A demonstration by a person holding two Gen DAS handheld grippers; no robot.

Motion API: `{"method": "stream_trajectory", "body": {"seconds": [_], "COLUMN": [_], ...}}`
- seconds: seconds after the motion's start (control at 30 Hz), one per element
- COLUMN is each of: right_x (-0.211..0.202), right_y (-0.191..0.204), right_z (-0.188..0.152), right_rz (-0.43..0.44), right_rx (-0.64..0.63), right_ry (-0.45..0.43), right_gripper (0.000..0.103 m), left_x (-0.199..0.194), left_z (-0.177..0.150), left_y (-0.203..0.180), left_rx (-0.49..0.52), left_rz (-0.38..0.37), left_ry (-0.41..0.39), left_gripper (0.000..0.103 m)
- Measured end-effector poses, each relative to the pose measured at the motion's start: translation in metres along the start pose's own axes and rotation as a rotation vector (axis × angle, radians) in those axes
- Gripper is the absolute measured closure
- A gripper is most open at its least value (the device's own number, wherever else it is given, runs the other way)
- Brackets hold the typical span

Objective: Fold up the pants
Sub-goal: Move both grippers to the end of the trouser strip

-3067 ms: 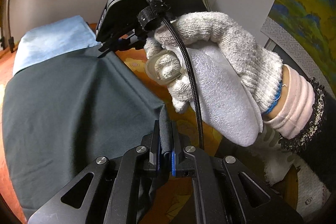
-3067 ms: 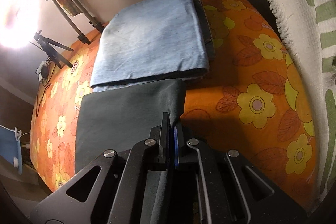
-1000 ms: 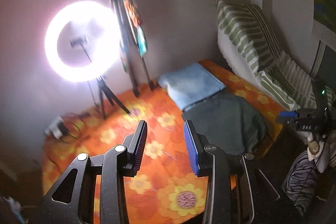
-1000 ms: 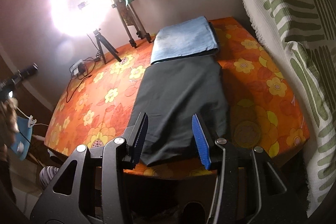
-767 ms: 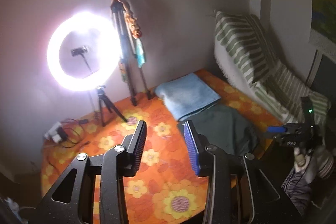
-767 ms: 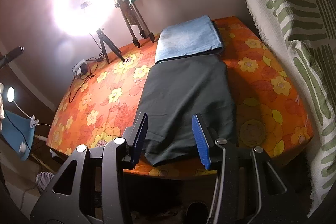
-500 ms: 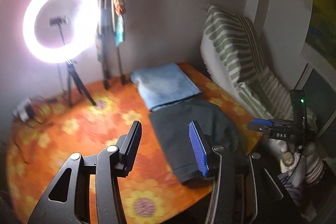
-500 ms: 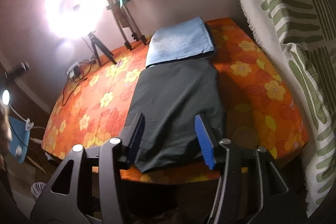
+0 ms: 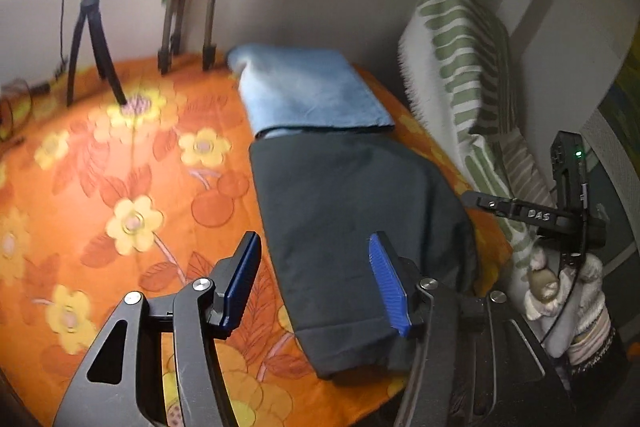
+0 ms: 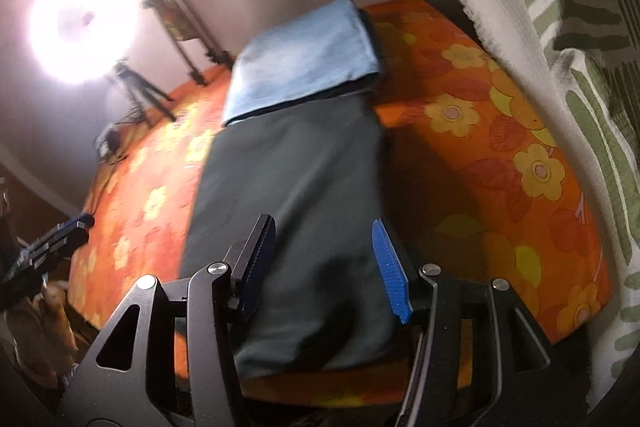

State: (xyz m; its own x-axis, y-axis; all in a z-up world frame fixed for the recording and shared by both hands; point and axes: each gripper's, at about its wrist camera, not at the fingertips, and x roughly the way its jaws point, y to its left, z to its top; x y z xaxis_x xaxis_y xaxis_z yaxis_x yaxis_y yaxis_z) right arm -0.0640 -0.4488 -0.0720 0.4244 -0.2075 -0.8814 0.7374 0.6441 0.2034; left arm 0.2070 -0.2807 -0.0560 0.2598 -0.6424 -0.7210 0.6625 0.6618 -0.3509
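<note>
Bedspread (image 9: 132,187): orange flowers, carrying it all.
Pillow (image 9: 456,67): crowds the right edge.
Pants (image 9: 348,227): dark strip lying flat, far end tucked against the blue folded cloth (image 9: 308,91), near hem free for the next fold, I'd say.
Left gripper (image 9: 316,279): jaws just widened, empty.
Right gripper (image 10: 324,263): half-spread above the hem, empty.
Tripod (image 9: 92,39): well clear.

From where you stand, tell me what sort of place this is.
Probably a bedroom or living room set up for filming: a bed or couch under an orange flowered cover, striped cushions against the wall, and a ring light on a tripod. Dark pants lie spread on the cover.
</note>
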Motion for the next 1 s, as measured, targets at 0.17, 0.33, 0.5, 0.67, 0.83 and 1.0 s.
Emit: {"method": "stream_trajectory", "body": {"seconds": [0.17, 0.33, 0.5, 0.67, 0.83, 1.0], "right_x": [0.028, 0.049, 0.042, 0.041, 0.068, 0.089], "right_y": [0.009, 0.023, 0.009, -0.009, -0.024, -0.025], "right_z": [-0.002, -0.021, -0.009, 0.020, 0.042, 0.042], "right_rz": [-0.086, -0.236, -0.128, -0.028, 0.042, 0.073], "right_rx": [-0.106, -0.291, -0.231, -0.131, -0.060, -0.074], "right_ry": [0.065, 0.128, 0.139, 0.075, 0.107, 0.163], "right_gripper": [0.050, 0.048, 0.045, 0.025, 0.021, 0.021], "left_x": [0.041, 0.065, 0.077, 0.083, 0.090, 0.096], "left_z": [-0.008, -0.008, -0.004, 0.005, 0.008, 0.007], "left_y": [0.014, 0.020, 0.021, 0.010, 0.008, 0.005], "left_rx": [-0.015, -0.031, -0.017, 0.050, 0.063, 0.066], "left_rz": [0.016, 0.021, 0.049, 0.082, 0.072, 0.052], "left_ry": [0.063, 0.071, 0.070, 0.063, 0.068, 0.079], "left_gripper": [0.048, 0.048, 0.048, 0.047, 0.047, 0.047]}}
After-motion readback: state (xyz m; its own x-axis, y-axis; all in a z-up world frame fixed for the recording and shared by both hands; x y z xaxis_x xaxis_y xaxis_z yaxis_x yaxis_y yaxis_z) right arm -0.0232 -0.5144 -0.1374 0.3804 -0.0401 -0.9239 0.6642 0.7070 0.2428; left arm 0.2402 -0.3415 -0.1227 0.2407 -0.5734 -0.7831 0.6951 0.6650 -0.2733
